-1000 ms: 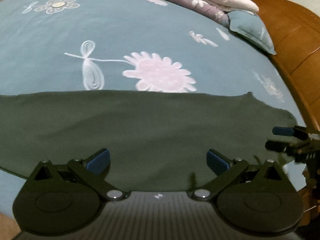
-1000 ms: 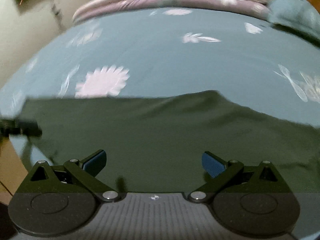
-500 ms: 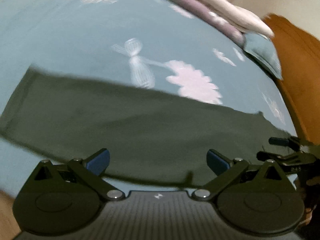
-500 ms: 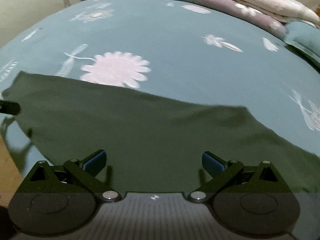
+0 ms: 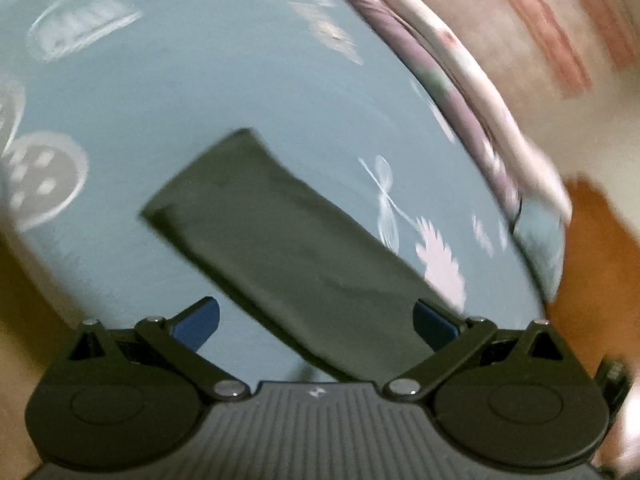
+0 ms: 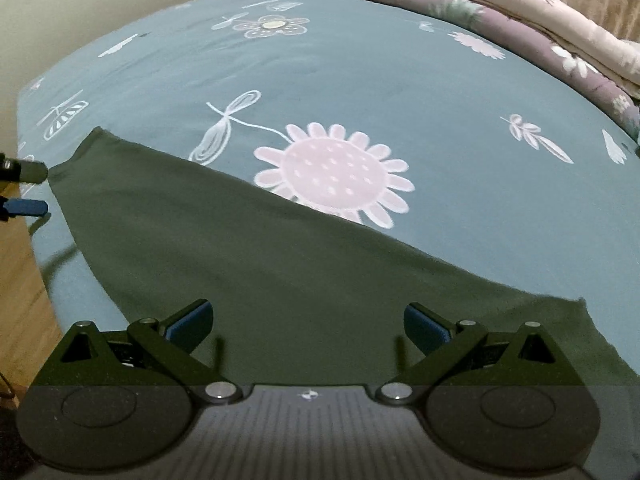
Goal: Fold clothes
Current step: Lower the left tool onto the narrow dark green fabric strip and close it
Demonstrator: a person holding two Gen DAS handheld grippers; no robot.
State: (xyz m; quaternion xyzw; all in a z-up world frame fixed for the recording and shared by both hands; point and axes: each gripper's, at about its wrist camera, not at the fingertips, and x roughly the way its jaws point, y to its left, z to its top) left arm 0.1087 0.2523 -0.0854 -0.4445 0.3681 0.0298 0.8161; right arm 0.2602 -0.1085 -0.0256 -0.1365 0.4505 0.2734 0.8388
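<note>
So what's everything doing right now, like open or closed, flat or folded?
Left gripper: open, holding nothing.
Right gripper: open, holding nothing.
Dark green garment: lying flat on the bed.
Floral bedsheet: spread smooth.
Quilts: stacked at the far edge.

Garment (image 6: pixel 280 280) lies flat on the bed sheet (image 6: pixel 360 72), running as a long strip from near right to far left in the right wrist view, overlapping the near edge of the printed flower (image 6: pixel 332 172). Folded quilts (image 6: pixel 520 12) stacked along the far right side of the bed; pillow (image 5: pixel 540 240) probably sits just beside them, left view too blurred to be sure. Left gripper (image 6: pixel 24 190) sits at the garment's left end, right gripper (image 6: pixel 306 324) over its near middle.
</note>
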